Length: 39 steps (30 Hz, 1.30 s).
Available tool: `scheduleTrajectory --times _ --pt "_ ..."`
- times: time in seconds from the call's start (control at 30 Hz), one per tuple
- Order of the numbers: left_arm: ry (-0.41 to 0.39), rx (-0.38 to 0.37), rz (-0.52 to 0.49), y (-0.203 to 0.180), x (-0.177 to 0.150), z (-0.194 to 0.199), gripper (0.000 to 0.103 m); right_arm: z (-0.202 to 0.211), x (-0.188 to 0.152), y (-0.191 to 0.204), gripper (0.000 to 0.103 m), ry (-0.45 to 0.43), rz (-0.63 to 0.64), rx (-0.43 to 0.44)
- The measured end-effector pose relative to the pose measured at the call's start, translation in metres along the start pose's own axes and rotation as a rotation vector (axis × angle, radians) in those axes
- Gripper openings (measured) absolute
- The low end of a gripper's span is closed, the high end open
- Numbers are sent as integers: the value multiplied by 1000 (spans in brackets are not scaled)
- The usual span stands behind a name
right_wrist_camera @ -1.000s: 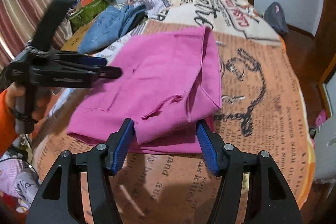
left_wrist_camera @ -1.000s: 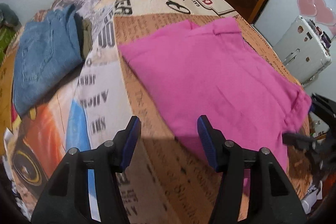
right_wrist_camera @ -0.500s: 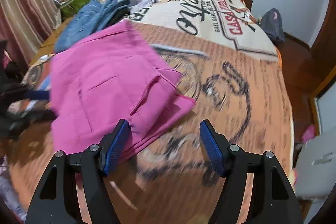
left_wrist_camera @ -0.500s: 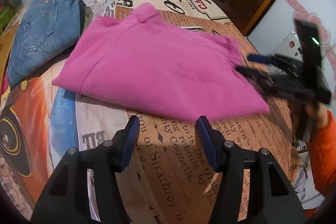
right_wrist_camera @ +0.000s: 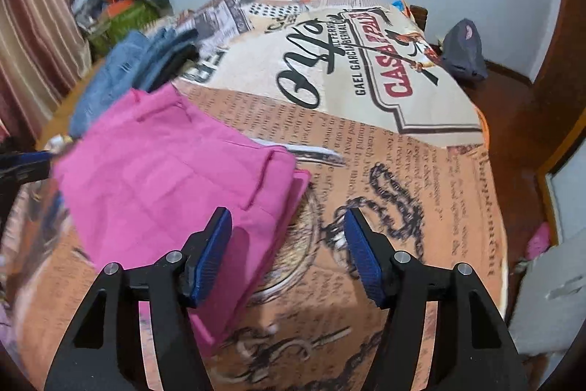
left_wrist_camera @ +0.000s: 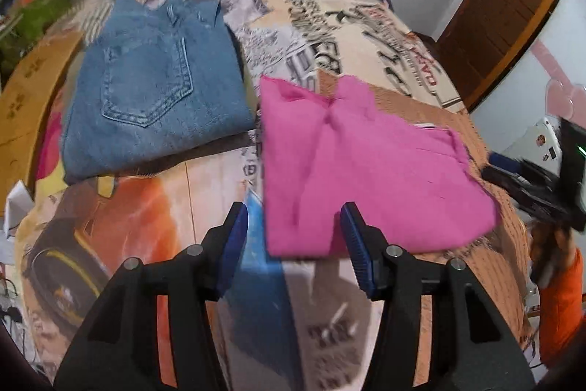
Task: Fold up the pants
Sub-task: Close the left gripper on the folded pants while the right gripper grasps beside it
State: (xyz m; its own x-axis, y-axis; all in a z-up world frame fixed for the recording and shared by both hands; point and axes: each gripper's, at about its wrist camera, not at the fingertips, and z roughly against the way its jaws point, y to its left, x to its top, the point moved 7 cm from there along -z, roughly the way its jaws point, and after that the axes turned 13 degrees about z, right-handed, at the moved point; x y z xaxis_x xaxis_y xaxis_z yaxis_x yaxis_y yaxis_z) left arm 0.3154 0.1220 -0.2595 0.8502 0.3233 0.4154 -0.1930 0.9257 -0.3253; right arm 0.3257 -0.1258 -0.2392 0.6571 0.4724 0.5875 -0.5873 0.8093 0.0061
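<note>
The pink pants [left_wrist_camera: 359, 167] lie folded into a flat rectangle on the printed bedspread [left_wrist_camera: 154, 207]; they also show in the right wrist view [right_wrist_camera: 168, 178]. My left gripper [left_wrist_camera: 293, 240] is open and empty, hovering just above the near edge of the pink pants. My right gripper [right_wrist_camera: 287, 248] is open and empty, over the right edge of the pink pants. The right gripper also shows at the right edge of the left wrist view [left_wrist_camera: 527, 182], beside the pants.
Folded blue jeans [left_wrist_camera: 154, 90] lie to the left of the pink pants, also in the right wrist view [right_wrist_camera: 121, 76]. A brown door [left_wrist_camera: 501, 6] and a white case [left_wrist_camera: 542, 138] stand at right. Clutter [right_wrist_camera: 124, 6] sits by the curtain. A dark bag [right_wrist_camera: 463, 50] lies on the floor.
Both grippers have swung around the bed. The pink pants now lie as a smaller folded rectangle next to the jeans. Both grippers stay open.
</note>
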Motion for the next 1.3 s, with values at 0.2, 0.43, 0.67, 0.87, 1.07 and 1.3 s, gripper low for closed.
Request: scheduleTrajectory --times 0.2,0.43,0.67,0.87,1.07,1.3 --pt "74 -79 69 10 -9 -25 42 4 -18 34 60 23 -6 84" --pt "33 -29 39 13 -16 -14 13 -7 -27 38 42 39 -21 132" --pt "20 -21 -10 3 -28 -2 4 -11 -24 39 31 43 62 81" --pt "39 -3 -26 2 -33 -4 4 -20 -22 24 30 71 84 19" --pt "47 -11 -2 5 -12 -9 20 -5 -6 14 39 36 73 22" --pt "75 -58 33 -1 8 -27 31 -17 11 -4 52 11 -8 47"
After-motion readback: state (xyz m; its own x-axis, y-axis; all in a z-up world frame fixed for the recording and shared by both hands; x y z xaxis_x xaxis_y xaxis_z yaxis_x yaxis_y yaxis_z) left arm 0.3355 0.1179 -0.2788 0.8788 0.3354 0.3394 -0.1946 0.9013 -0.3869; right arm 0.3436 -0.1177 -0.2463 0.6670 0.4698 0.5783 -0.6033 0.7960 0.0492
